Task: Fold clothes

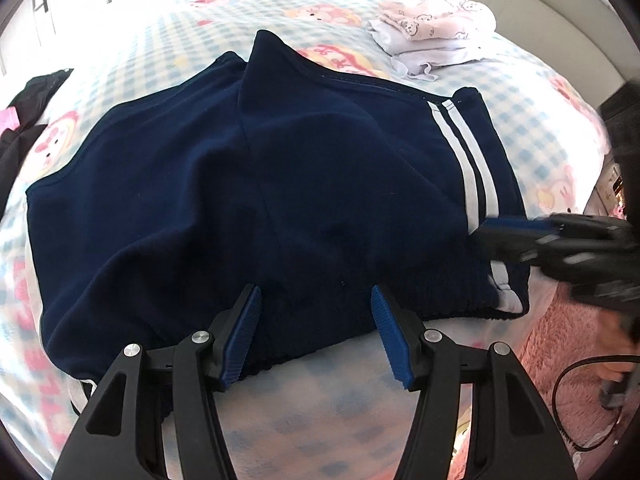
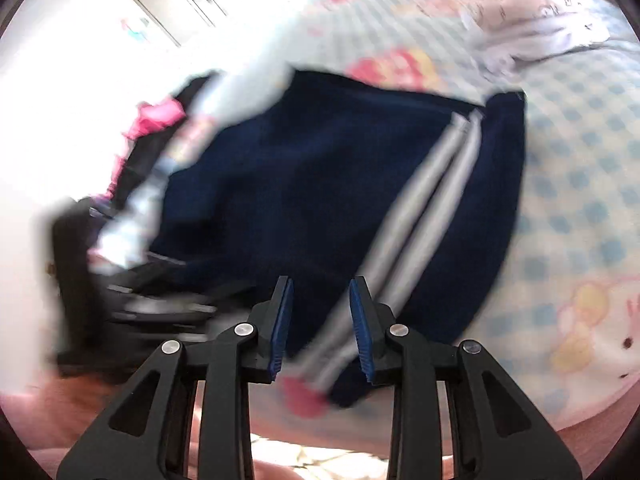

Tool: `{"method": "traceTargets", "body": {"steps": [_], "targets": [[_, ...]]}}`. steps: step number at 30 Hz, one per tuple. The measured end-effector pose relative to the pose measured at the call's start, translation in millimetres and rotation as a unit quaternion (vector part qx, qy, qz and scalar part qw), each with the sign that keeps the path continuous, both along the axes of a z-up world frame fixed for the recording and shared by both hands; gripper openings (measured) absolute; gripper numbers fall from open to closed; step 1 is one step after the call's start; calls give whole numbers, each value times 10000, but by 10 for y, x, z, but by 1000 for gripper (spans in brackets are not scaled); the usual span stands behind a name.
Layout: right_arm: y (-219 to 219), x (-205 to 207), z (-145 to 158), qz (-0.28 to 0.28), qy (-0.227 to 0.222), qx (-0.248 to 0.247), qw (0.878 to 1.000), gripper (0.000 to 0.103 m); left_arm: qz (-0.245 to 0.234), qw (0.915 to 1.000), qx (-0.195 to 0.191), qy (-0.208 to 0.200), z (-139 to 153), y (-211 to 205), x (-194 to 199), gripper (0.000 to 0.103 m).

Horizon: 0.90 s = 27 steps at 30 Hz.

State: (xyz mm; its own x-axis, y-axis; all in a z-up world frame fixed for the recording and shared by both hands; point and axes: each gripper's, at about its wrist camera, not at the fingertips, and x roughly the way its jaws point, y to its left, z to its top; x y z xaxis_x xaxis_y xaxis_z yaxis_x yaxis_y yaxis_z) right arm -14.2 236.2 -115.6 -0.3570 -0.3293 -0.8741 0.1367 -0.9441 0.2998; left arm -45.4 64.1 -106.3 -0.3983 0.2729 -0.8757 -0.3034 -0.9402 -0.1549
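A navy garment [image 1: 248,184] with two white side stripes [image 1: 472,160] lies spread on the bed, its elastic waistband nearest me. My left gripper [image 1: 316,296] hangs over that near edge with its jaws open, the cloth beneath them and not pinched. My right gripper [image 1: 500,232] comes in blurred from the right at the striped side. In the right wrist view, the right gripper [image 2: 321,284] stands open, a narrow gap between its blue pads [image 2: 282,320]. The navy garment [image 2: 320,168] and its stripes [image 2: 420,208] lie below. The left gripper [image 2: 140,300] shows there as a dark blur.
The bed sheet [image 1: 180,28] is blue-checked with cartoon prints. A folded pink-and-white clothes pile [image 1: 432,28] sits at the far right. Black and pink clothing [image 1: 24,120] lies at the left edge. A pink fluffy rug [image 1: 560,340] and a black cable [image 1: 568,400] lie beside the bed.
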Motion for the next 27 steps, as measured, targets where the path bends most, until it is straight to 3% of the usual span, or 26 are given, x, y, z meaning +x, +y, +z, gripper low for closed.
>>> {"method": "traceTargets", "body": {"steps": [4, 6, 10, 15, 21, 24, 27], "targets": [[171, 46, -84, -379, -102, 136, 9991, 10, 121, 9996, 260, 20, 57, -121, 27, 60], [289, 69, -41, -605, -121, 212, 9979, 10, 186, 9987, 468, 5, 92, -205, 20, 60], [397, 28, 198, -646, 161, -212, 9976, 20, 234, 9962, 843, 38, 222, -293, -126, 60], [363, -268, 423, -578, 630, 147, 9962, 36, 392, 9964, 615, 437, 491, -259, -510, 60], [144, -669, 125, -228, 129, -10, 9997, 35, 185, 9988, 229, 403, 384, -41, -845, 60], [235, -735, -5, -386, 90, 303, 9988, 28, 86, 9996, 91, 241, 265, 40, -977, 60], [472, -731, -78, -524, 145, 439, 9976, 6, -70, 9999, 84, 54, 118, 149, -1115, 60]]}}
